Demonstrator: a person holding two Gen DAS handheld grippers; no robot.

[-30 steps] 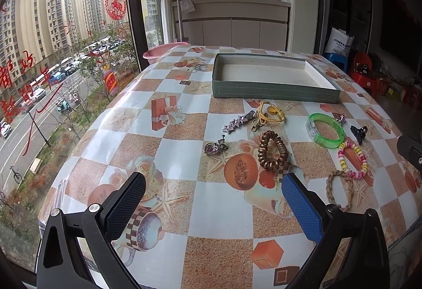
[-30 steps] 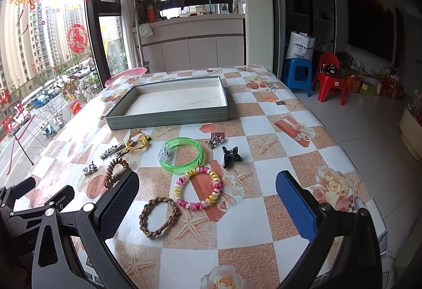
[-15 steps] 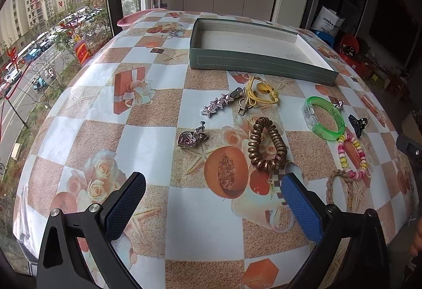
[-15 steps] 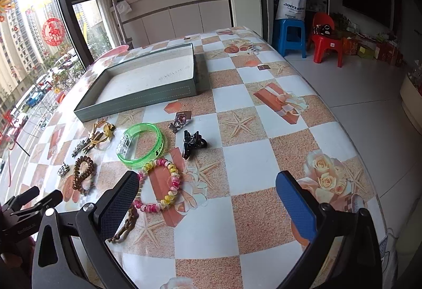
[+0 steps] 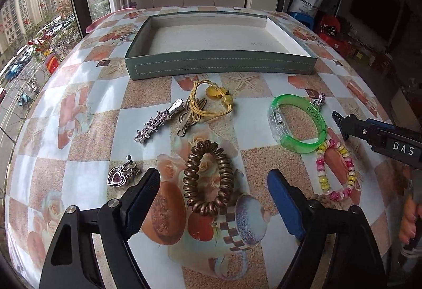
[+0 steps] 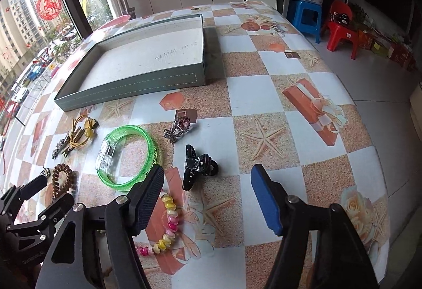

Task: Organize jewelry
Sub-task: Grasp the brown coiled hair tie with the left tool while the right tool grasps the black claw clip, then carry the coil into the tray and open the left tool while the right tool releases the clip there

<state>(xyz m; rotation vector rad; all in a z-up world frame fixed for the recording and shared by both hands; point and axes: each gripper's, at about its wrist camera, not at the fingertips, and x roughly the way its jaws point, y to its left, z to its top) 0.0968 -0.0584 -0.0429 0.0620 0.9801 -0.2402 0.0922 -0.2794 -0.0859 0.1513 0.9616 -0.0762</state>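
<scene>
Left gripper (image 5: 213,182) is closing around the brown coil hair tie (image 5: 208,177), pads not yet on it; your right gripper (image 6: 207,190) is closing with the black claw clip (image 6: 196,165) just ahead, nothing pinched. Tray (image 5: 219,66) holds nothing, so by my read you've sorted none. On the table (image 6: 263,94): one green bangle (image 6: 126,157), one bead bracelet (image 5: 335,167), one star clip (image 5: 153,125), one yellow tie (image 5: 211,101), one heart pendant (image 5: 116,177), one pink charm (image 6: 178,128).

I see the checkered surface (image 5: 110,109) carrying a green tray (image 5: 221,67), star clip (image 5: 153,126), yellow tie (image 5: 211,101), bronze coil (image 5: 208,178), green bangle (image 5: 298,125), beaded bracelet (image 5: 335,167), black claw clip (image 6: 197,166), heart pendant (image 5: 117,175).
</scene>
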